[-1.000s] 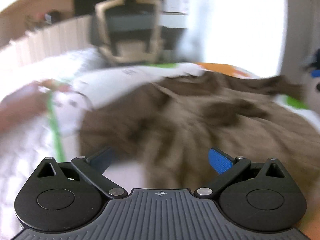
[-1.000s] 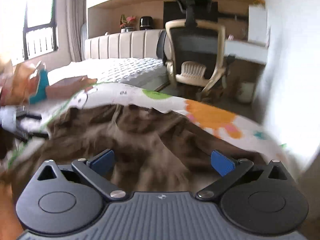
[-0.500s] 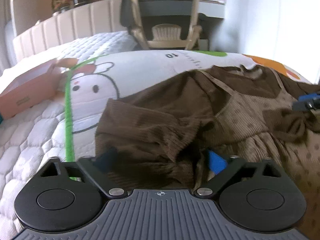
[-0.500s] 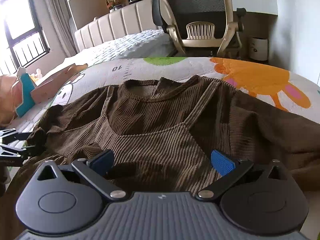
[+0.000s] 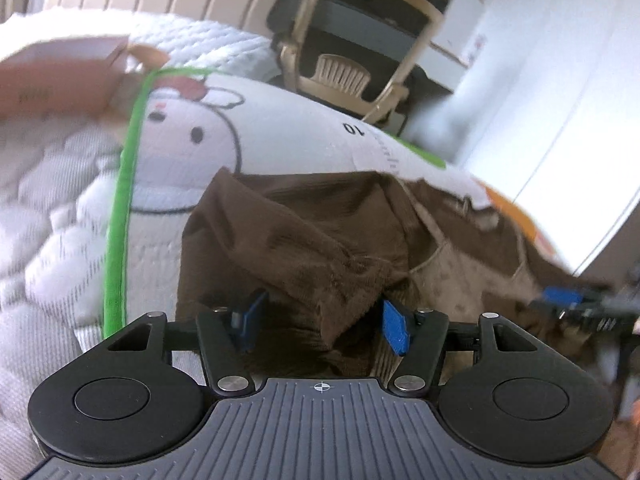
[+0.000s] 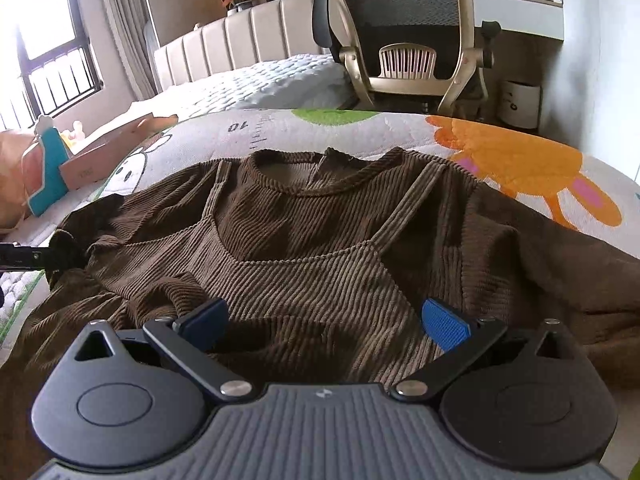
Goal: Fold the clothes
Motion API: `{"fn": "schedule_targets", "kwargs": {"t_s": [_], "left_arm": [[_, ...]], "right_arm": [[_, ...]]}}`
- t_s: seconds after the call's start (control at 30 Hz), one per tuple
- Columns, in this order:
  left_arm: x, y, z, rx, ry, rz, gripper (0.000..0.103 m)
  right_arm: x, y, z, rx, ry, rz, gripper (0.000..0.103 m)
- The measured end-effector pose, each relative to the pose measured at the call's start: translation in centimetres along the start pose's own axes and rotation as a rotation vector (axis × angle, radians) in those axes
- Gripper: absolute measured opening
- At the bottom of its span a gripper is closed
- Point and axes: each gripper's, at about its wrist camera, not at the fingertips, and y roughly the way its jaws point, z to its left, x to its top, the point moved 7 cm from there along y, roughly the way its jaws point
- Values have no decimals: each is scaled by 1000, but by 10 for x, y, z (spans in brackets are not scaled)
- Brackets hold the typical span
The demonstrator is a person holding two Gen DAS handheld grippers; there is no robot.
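**Soft corduroy top, spread and waiting for its fold**

The brown ribbed top (image 6: 316,248) lies face up on a cartoon-print bed cover (image 6: 520,160), neckline away from the right camera, 1 sleeve bunched toward the left side.

The left gripper (image 5: 320,320) has its 2 blue pads parted around a rumpled sleeve end (image 5: 340,280), cloth between them but not pinched. The right gripper (image 6: 324,320) sits wide open, low over the chest panel (touching or just above, I cannot tell).

The fabric looks light, limp and fairly grippy; it should drape and drag, not slide. Best holds are probably the cuff and hem edges, not the loose middle.
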Motion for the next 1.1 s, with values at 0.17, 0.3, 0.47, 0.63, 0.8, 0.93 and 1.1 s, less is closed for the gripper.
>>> {"fn": "schedule_targets", "kwargs": {"t_s": [0.17, 0.3, 0.47, 0.63, 0.8, 0.93, 1.1], "left_arm": [[2, -5, 7, 4, -35, -9, 64], [1, -8, 13, -30, -85, -34, 64], [-1, -10, 10, -13, -49, -58, 90], [-5, -9, -2, 39, 46, -40, 94], [-9, -13, -11, 60, 106, -33, 94], [-9, -24, -17, 50, 142, -53, 94], [-9, -24, -4, 156, 171, -46, 93]], "right_arm": [[0, 1, 3, -22, -19, 3, 103], [-1, 2, 3, -32, -28, 5, 103], [-1, 3, 6, -49, -41, 8, 103], [-1, 3, 6, -54, -45, 9, 103], [-1, 3, 7, -57, -47, 9, 103], [-1, 4, 7, -60, -50, 10, 103], [-1, 4, 8, -66, -51, 8, 103]]}}
